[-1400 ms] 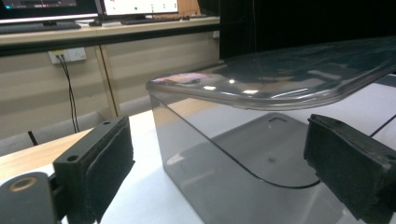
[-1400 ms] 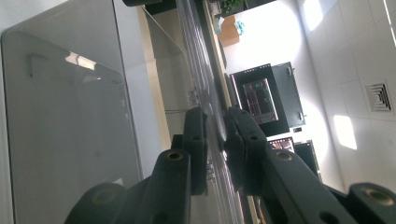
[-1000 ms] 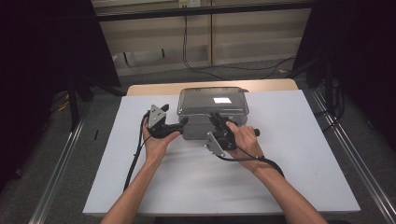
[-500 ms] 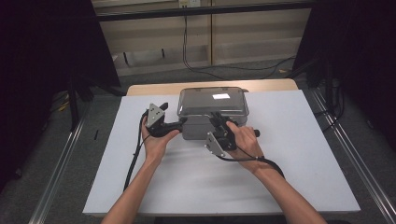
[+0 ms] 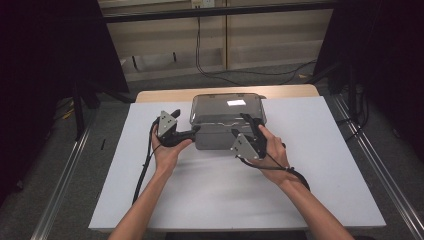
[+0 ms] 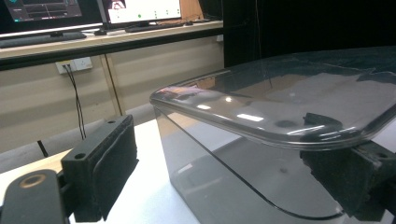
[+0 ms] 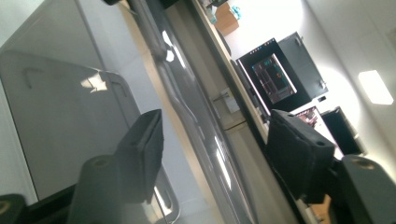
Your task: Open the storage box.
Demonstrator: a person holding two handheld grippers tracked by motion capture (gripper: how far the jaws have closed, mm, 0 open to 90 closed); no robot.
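Note:
A smoky grey see-through plastic box (image 5: 227,131) with a lid (image 5: 227,107) stands at the middle back of the white table (image 5: 210,200). My left gripper (image 5: 196,130) is at the box's front left corner. In the left gripper view it (image 6: 224,179) is open, the box corner (image 6: 210,182) sits between its jaws, and the right pad (image 6: 343,175) lies under the lid rim (image 6: 261,135). My right gripper (image 5: 247,122) is at the box's front right. It is also open (image 7: 219,154), its jaws on either side of the lid's edge (image 7: 196,121).
The white table sheet reaches well out to the left, right and front of the box. A wooden table edge (image 5: 165,95) runs behind it. Metal rails (image 5: 65,185) flank the table on the floor. Cables trail from both grippers toward the person.
Almost nothing differs: both hands keep their grippers at the front of the box, with only slight shifts in place.

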